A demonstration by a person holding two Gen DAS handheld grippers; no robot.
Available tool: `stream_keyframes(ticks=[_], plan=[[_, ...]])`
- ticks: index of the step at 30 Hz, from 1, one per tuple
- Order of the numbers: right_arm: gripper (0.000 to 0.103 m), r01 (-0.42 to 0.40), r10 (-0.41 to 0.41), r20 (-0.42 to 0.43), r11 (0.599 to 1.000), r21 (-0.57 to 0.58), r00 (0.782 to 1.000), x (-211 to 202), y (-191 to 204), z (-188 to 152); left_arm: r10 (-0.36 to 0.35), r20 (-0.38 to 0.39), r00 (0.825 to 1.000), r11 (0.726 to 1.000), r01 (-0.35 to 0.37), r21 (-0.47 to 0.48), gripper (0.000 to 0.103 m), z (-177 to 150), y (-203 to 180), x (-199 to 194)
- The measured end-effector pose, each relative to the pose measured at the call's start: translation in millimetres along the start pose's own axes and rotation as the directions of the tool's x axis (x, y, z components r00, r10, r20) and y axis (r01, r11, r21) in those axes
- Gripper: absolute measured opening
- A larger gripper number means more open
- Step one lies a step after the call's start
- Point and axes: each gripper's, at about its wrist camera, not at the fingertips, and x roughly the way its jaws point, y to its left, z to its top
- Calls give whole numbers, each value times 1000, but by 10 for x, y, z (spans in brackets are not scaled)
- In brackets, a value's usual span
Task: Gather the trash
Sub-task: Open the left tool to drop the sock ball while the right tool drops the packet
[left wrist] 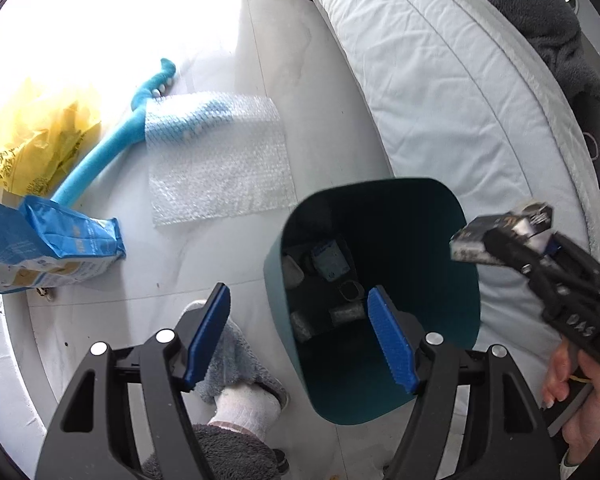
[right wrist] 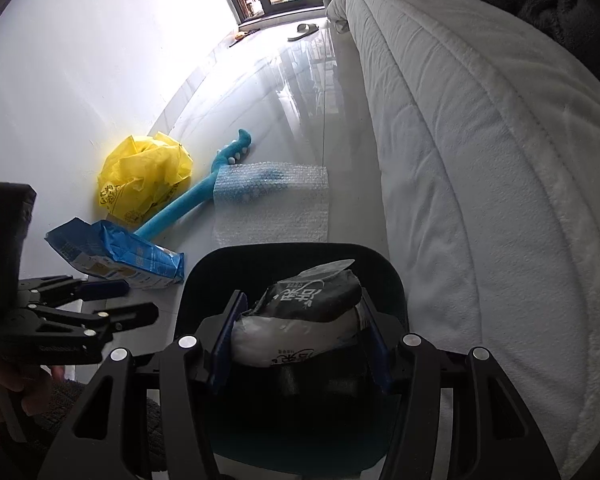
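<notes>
Right gripper (right wrist: 300, 336): jaws clamped on a black-and-white wrapper (right wrist: 304, 312), pads pressing both sides, package bulging above them. It hangs over the mouth of the teal bin (right wrist: 396, 280); the left wrist view puts it nearer the rim on the bed side than the centre.

Left gripper (left wrist: 300, 336): jaws wide, nothing between the blue pads (left wrist: 392, 344). It hovers over the bin's near rim, pointing steeply down. Earlier trash, cans and small packs, lies at the bin's bottom (left wrist: 332, 288).

Outward: bin stands on the floor just beside the bed (left wrist: 440, 92). Still on the floor: bubble wrap sheet (left wrist: 216, 160), blue foam stick (left wrist: 112, 140) partly under it, blue bag (left wrist: 48, 252), yellow plastic bag (left wrist: 40, 140) by the wall. A slippered foot (left wrist: 228, 360) stands touching or just beside the bin.

Risks, as judged:
- Release off-centre: wrapper could catch the rim and drop between bin and bed.
- Soft crinkly film may cling to one pad on opening and get carried back out.
- Bin is light and nothing steadies it; a nudge from the left gripper or the foot could tip it.
- Bubble wrap is flat on a glossy tile; jaws may slide off it without an edge lifted.
</notes>
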Motion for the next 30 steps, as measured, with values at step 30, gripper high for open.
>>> stream_keyframes(ticks=[30], plan=[[73,18,-34,-243,997,-69,969,510,60,-436,-204,539,817,972,103,211,57,439,-918,-1743]])
